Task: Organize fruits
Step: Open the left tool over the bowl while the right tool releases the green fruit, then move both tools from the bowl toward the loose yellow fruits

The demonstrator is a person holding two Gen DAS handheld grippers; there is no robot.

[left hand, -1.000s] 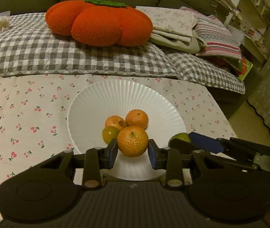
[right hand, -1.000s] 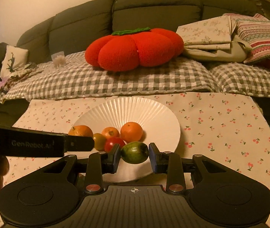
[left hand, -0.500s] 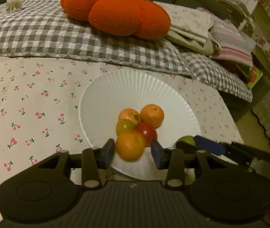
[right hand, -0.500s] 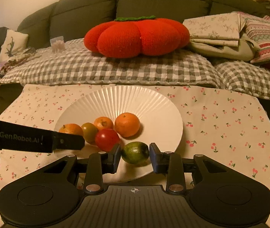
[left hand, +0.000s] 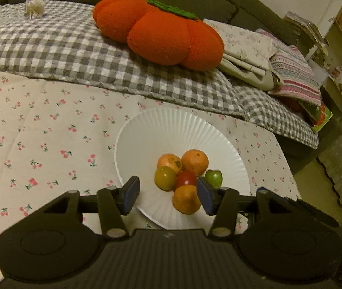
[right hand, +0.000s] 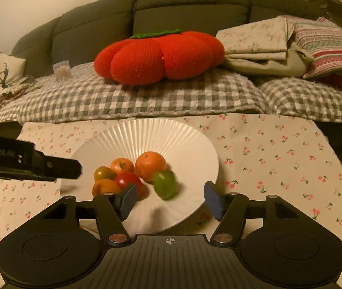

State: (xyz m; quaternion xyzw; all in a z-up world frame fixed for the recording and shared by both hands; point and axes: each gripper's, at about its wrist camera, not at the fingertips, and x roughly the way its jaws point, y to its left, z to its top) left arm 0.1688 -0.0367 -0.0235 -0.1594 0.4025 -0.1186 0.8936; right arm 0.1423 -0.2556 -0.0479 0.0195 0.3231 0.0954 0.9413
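A white ribbed plate (left hand: 171, 130) (right hand: 146, 134) on the cherry-print cloth holds several fruits: oranges, a yellow-green tomato (left hand: 164, 177), a red tomato (left hand: 185, 178) (right hand: 128, 179) and a green lime (left hand: 213, 177) (right hand: 164, 184), which looks motion-blurred in the right wrist view. An orange (left hand: 186, 199) (right hand: 106, 187) lies at the plate's near edge. My left gripper (left hand: 168, 196) is open and empty, just behind this orange. My right gripper (right hand: 168, 198) is open and empty, just behind the lime. The left gripper shows as a black bar (right hand: 26, 165) in the right wrist view.
A grey checked blanket (left hand: 62, 48) covers the sofa behind the table, with a big orange pumpkin cushion (left hand: 158, 31) (right hand: 158, 55) and folded linens (right hand: 257, 41) on it. The table edge drops off at the right (left hand: 288, 168). Bare cloth (left hand: 38, 144) lies left of the plate.
Both grippers opened. The left let go of the orange and the right let go of the lime; both fruits now lie on the plate. Both grippers drew back slightly.
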